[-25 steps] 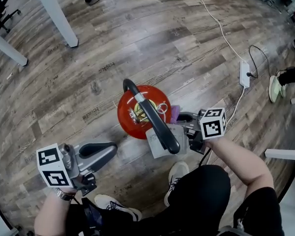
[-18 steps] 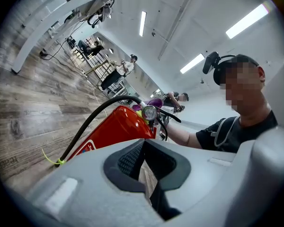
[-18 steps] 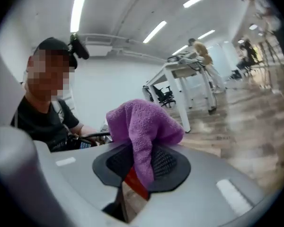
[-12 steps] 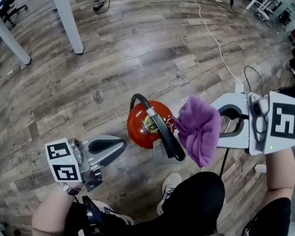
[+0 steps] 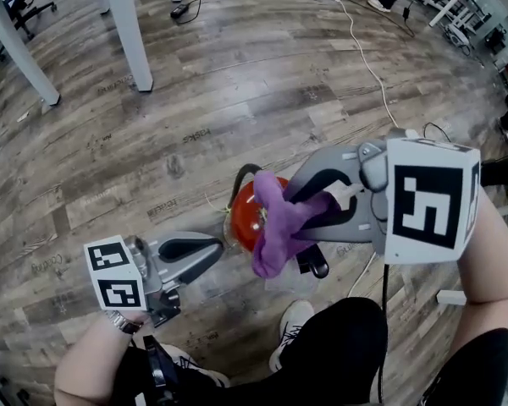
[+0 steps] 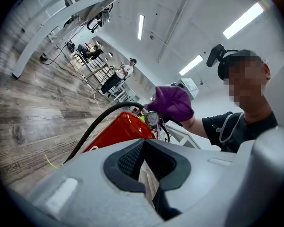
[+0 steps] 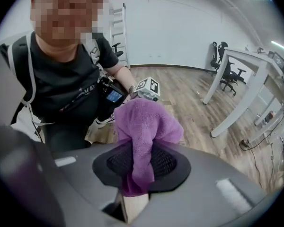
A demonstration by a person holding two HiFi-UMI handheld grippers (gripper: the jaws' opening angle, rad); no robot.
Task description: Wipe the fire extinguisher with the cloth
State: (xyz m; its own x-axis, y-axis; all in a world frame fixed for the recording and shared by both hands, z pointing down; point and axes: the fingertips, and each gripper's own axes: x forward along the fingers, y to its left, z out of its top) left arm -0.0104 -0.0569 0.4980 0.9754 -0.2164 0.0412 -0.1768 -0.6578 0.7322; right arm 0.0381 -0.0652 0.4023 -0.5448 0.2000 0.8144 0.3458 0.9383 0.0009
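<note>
The right claw point(image 5: 311, 200) is clamped on a purple cloth point(image 5: 278, 227), holding it over the top of the red fire extinguisher point(image 5: 245, 216), which stands upright on the wood-plank floor point(image 5: 237, 83). Whether the cloth touches the valve is unclear. The left claw point(image 5: 205, 252) is clenched on nothing, held level just beside the extinguisher

The left hand-held gripper point(image 5: 212, 250) is held level at the lower left, its jaws closed together with nothing between them. The right hand-held gripper point(image 5: 305, 197) is held higher, angled downward, its jaws clamped on the purple cloth point(image 5: 278, 227).
</note>
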